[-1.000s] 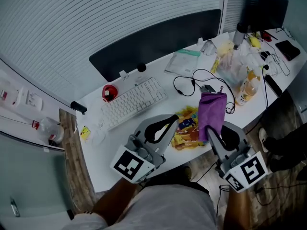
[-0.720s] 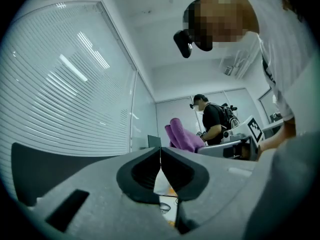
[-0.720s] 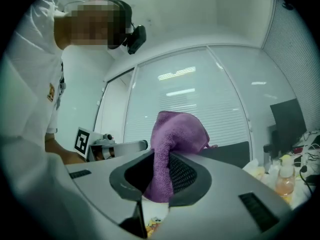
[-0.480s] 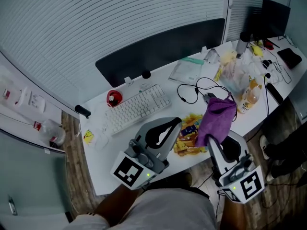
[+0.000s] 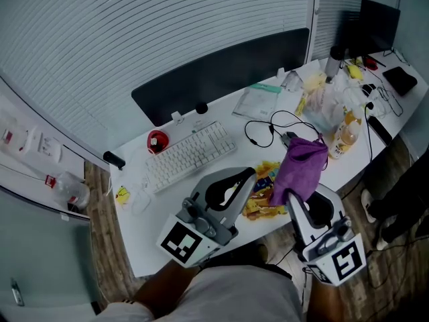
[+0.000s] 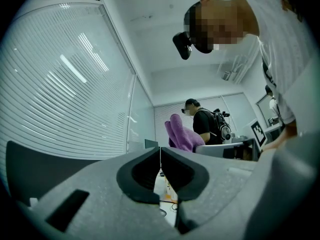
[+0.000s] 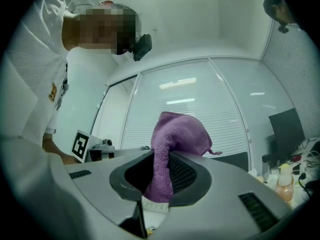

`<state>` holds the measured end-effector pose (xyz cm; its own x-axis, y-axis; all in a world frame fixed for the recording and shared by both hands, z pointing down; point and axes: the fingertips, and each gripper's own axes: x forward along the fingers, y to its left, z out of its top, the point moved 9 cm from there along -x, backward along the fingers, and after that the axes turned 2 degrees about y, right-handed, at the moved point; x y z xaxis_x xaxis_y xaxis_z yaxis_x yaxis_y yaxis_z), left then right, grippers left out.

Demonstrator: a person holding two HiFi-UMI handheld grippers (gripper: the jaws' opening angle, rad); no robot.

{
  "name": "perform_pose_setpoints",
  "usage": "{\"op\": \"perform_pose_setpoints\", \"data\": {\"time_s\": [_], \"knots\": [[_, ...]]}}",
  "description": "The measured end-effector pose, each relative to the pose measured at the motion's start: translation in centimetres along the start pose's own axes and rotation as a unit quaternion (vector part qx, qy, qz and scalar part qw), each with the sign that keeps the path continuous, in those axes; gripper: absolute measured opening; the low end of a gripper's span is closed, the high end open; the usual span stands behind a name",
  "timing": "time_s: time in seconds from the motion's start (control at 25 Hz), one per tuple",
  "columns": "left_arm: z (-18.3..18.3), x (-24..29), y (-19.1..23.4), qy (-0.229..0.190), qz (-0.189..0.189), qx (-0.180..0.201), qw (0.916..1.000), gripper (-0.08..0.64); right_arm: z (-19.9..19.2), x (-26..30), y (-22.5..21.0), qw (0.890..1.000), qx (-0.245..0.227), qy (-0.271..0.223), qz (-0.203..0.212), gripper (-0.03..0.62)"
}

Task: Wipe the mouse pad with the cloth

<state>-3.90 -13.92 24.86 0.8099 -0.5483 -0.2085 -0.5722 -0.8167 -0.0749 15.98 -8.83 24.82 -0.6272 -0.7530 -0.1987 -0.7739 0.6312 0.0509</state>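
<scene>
The cloth [image 5: 299,170] is purple and fuzzy, bunched into a soft fold, and we see it pinched between the jaws of the right gripper [image 5: 293,194] over the near edge of the white desk [image 5: 151,247], just right of some yellow snack wrappers [image 5: 263,194]. From the head view its long axis runs from the jaws up and to the right, away from the person; whether its far end touches the desk we cannot tell from here. The right gripper view shows what the head view does not: the cloth [image 7: 177,134] stands up out of the gripper [image 7: 162,176], its jaws clamped on the lower end and the top flopped over to the right. In the left gripper view, the left gripper [image 6: 160,156] has its jaws pressed together on nothing, with the cloth [image 6: 181,134] beyond them. The mouse pad [image 5: 221,72], long and dark, lies along the back of the desk behind the keyboard [image 5: 190,154], well apart from the cloth.
</scene>
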Motion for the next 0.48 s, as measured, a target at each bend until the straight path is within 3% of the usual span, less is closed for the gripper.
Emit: {"op": "perform_pose_setpoints", "data": {"time_s": [0.48], "knots": [[-0.28, -0.24, -0.46, 0.002, -0.002, -0.004, 1.0, 0.018, 0.02, -0.39, 0.57, 1.0, -0.005, 0.004, 0.0, 0.071]]}}
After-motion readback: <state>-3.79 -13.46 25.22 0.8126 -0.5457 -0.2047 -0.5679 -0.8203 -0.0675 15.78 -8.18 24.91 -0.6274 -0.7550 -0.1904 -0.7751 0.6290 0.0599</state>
